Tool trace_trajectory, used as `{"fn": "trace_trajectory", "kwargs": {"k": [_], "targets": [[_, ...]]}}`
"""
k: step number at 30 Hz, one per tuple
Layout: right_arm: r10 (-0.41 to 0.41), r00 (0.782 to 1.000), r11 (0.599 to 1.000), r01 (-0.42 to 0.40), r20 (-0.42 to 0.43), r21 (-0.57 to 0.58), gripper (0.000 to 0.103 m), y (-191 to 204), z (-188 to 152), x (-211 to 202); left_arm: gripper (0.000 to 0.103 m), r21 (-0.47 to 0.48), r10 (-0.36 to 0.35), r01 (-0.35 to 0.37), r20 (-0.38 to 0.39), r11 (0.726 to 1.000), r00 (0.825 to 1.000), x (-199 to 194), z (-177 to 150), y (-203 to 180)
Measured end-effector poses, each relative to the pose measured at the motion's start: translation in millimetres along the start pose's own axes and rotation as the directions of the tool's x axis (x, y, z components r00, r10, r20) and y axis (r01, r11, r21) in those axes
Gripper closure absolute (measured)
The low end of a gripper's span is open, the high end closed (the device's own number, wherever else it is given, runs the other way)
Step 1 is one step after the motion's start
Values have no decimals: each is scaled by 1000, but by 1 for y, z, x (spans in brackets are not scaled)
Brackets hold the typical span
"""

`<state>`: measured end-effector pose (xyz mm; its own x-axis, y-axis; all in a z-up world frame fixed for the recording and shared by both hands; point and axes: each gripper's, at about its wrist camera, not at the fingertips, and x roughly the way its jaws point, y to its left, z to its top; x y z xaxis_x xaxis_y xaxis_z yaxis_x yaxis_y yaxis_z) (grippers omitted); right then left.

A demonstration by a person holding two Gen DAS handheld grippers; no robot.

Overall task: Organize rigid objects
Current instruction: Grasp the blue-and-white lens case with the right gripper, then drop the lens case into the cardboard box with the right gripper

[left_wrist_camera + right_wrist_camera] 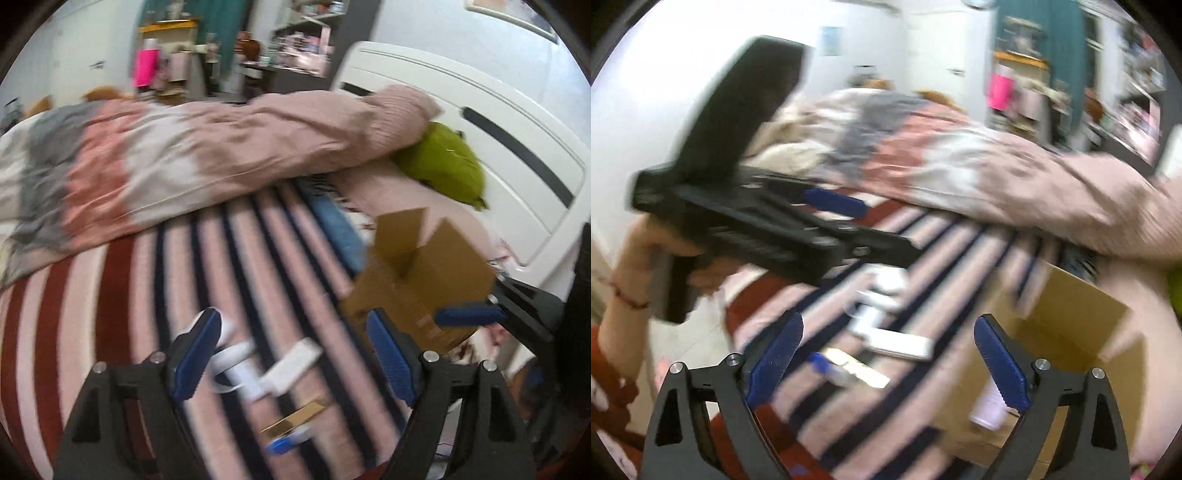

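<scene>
Left hand-held gripper (291, 358), right hand-held gripper (888, 363) both spread wide, empty; white objects (291, 363) between left fingers.

No readable text, labels, brands or numbers anywhere. Too blurred to read on the brown open-topped cardboard box (417, 280), the flat white rectangular items (291, 365) or the pale blue sheet pinned to the white wall (830, 40).
</scene>
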<state>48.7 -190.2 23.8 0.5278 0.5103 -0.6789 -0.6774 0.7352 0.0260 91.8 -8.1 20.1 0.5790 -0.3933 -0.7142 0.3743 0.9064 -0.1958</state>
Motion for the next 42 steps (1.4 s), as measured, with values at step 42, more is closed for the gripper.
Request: {"fn": "trace_trajectory", "kwargs": {"k": [42], "targets": [[-53,997,989,45,58,143,45,40,-37,47,60,82,-311,317,-86,945,947,-7,-39,-31]]}}
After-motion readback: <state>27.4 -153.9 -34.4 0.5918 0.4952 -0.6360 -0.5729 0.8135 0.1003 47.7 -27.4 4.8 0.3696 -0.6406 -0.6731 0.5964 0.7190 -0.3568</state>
